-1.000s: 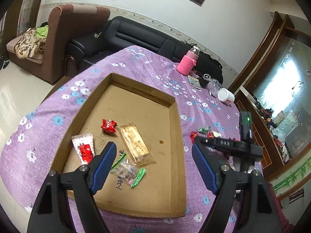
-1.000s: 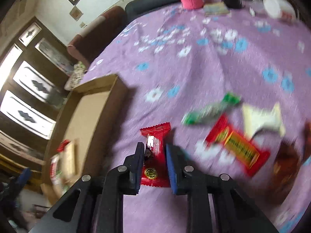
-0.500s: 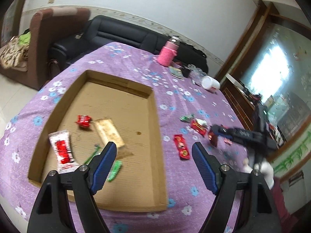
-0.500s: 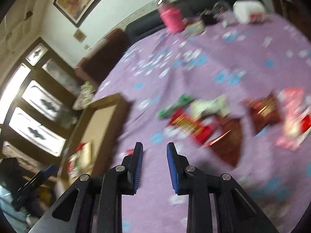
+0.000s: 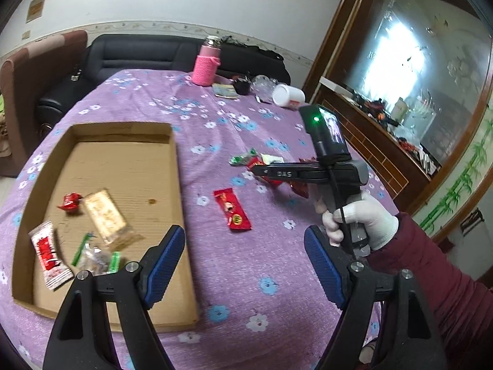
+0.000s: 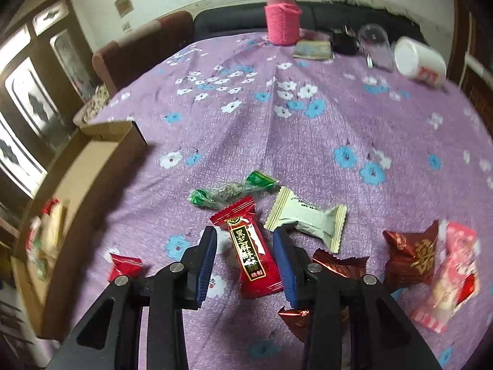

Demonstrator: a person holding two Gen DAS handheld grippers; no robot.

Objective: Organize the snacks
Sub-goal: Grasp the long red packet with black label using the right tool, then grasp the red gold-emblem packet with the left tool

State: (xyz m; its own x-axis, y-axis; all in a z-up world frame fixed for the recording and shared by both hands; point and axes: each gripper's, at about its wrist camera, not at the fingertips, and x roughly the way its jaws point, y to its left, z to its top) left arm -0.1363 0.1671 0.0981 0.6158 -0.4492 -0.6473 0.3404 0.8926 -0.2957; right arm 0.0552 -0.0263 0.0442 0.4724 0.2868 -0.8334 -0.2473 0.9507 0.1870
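Observation:
A shallow cardboard tray lies on the purple flowered tablecloth and holds several snacks, among them a gold bar and a red-and-white packet. My left gripper is open and empty above the cloth beside the tray's right wall. A red packet lies alone ahead of it. My right gripper is open, its jaws either side of a red snack bar on the cloth. A green candy, a pale wrapped cake and dark red packets lie around it.
A pink-sleeved bottle, a small booklet, a clear glass and a tipped white cup stand at the table's far edge. A black sofa and a brown armchair are behind the table. A wooden cabinet is to the right.
My right gripper let go of the small red packet beside the tray, swung right to the snack pile and opened around the red bar. My left gripper moved right, off the tray.

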